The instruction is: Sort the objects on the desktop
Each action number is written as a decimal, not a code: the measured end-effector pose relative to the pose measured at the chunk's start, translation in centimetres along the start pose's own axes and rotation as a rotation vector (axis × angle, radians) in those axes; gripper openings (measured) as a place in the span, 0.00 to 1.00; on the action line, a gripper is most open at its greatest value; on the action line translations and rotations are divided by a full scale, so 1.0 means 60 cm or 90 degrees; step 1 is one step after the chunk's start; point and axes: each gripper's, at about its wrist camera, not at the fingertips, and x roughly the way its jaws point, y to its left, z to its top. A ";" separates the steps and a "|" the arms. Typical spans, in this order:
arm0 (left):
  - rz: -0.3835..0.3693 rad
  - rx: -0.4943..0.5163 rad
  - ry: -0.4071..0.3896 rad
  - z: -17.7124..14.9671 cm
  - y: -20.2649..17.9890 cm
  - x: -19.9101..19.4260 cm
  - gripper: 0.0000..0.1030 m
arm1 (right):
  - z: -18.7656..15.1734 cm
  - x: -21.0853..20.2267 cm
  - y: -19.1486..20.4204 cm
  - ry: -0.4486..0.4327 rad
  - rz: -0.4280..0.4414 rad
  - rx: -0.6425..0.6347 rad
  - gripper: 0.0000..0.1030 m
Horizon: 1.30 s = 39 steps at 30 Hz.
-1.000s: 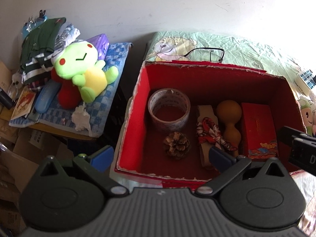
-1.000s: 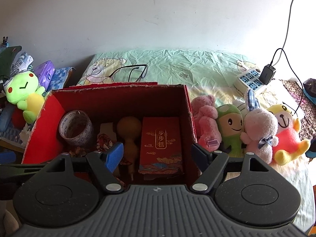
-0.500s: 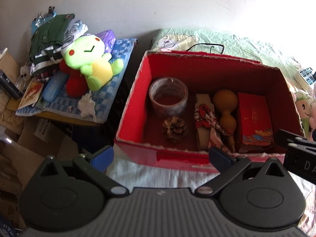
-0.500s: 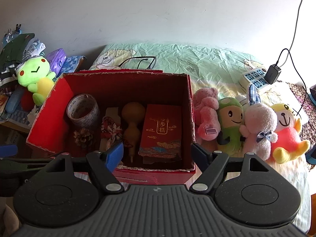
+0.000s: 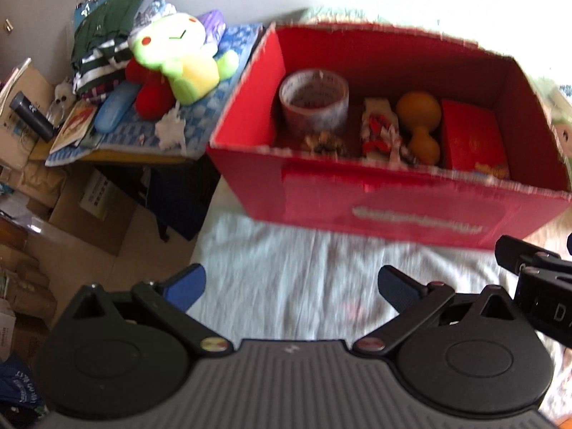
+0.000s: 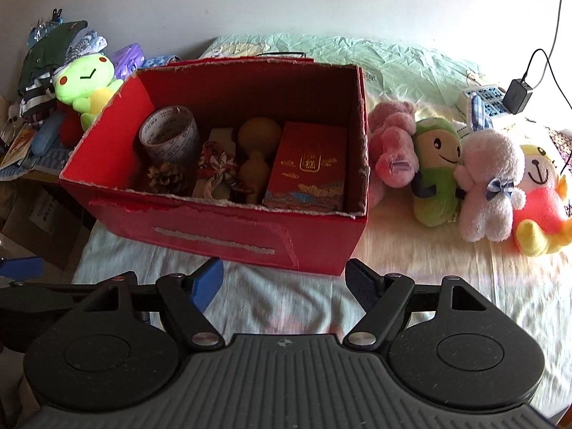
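Red box (image 6: 221,228) sits on the bed's pale sheet (image 6: 286,296), long axis running left to right, open top up, with tape (image 6: 169,136), pinecone (image 6: 166,177), gourd (image 6: 258,150) and a red carton (image 6: 309,164) packed in a row, apparently sorted. Four plush toys (image 6: 464,175) line up just beside its right wall. Both the left hand-held gripper (image 5: 291,282) and the right hand-held gripper (image 6: 284,280) hover released and empty, short of the near wall.
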 end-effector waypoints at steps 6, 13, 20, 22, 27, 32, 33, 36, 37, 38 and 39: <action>0.001 0.004 0.019 -0.008 -0.003 0.015 1.00 | -0.006 0.014 -0.001 0.021 0.002 0.009 0.75; -0.015 0.025 0.018 0.013 0.005 0.024 0.99 | 0.009 0.019 0.008 0.024 -0.012 0.027 0.75; -0.033 0.055 0.002 0.033 0.016 0.026 0.99 | 0.017 0.015 0.021 0.019 -0.029 0.055 0.75; -0.039 0.061 -0.003 0.038 0.020 0.025 0.99 | 0.018 0.014 0.024 0.020 -0.030 0.063 0.75; -0.055 0.075 -0.031 0.053 0.033 0.012 0.99 | 0.027 -0.002 0.034 -0.003 -0.039 0.077 0.75; -0.070 0.080 -0.057 0.068 0.046 0.001 0.99 | 0.037 -0.017 0.042 -0.026 -0.048 0.085 0.75; -0.072 0.081 -0.058 0.071 0.048 0.001 0.99 | 0.040 -0.018 0.045 -0.028 -0.051 0.086 0.75; -0.082 0.082 -0.057 0.078 0.055 0.002 0.99 | 0.045 -0.020 0.050 -0.029 -0.055 0.092 0.75; -0.086 0.081 -0.055 0.081 0.057 0.003 0.99 | 0.046 -0.021 0.051 -0.028 -0.055 0.094 0.75; -0.090 0.081 -0.052 0.084 0.059 0.003 0.99 | 0.049 -0.021 0.051 -0.028 -0.055 0.097 0.75; -0.094 0.081 -0.051 0.087 0.060 0.003 0.99 | 0.051 -0.022 0.051 -0.029 -0.054 0.100 0.75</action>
